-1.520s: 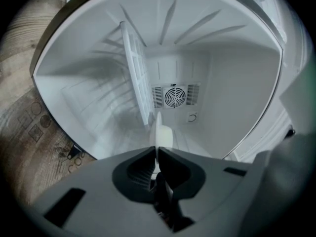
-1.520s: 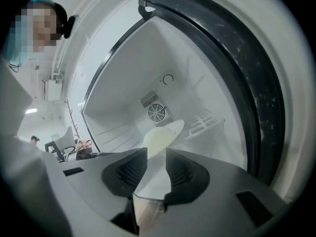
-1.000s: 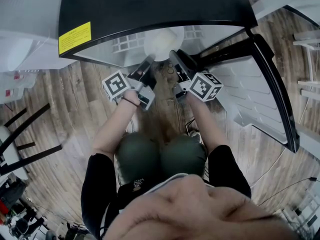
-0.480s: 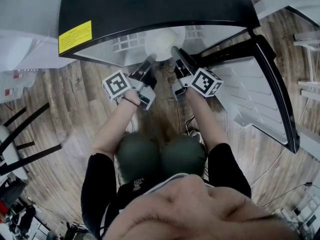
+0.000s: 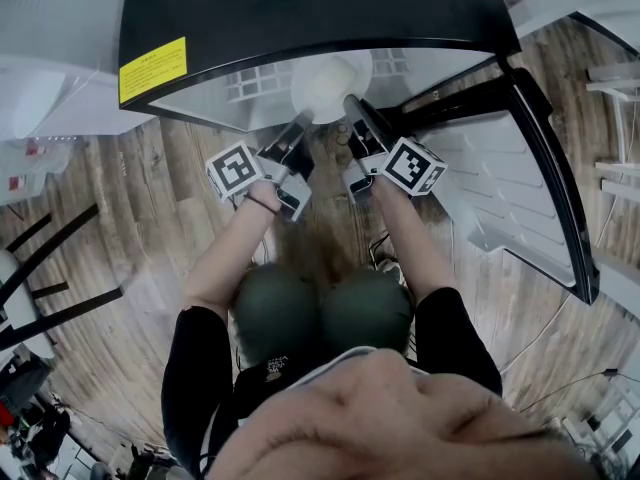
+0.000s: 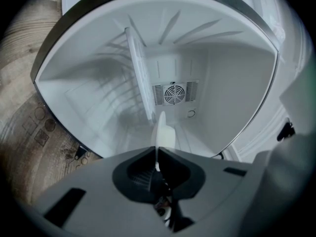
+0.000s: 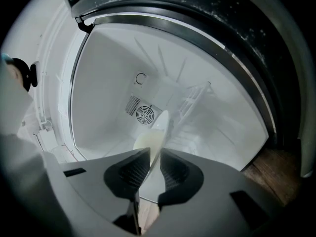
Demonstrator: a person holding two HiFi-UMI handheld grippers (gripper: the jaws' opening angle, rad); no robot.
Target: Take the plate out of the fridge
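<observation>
A white plate [image 5: 330, 80] lies in the mouth of the open fridge [image 5: 300, 8]. My left gripper [image 5: 303, 120] is shut on the plate's near left rim. In the left gripper view the plate [image 6: 163, 131] stands edge-on, pinched where the left gripper [image 6: 157, 158] meets it. My right gripper [image 5: 351, 106] reaches to the near right rim. In the right gripper view the plate [image 7: 157, 130] runs between the jaws of the right gripper [image 7: 153, 158]. Those jaws are closing round the rim, and I see no firm press on it.
The fridge door [image 5: 545, 168] stands swung open at the right. Inside are a wire shelf [image 6: 139, 80] and a round fan vent [image 6: 174, 94] on the back wall. The person crouches on a wooden floor [image 5: 150, 218], knees below both grippers.
My right gripper has slid forward onto the plate's rim and its jaws have narrowed. The plate has shifted slightly to the right. The left gripper has kept its hold and place.
</observation>
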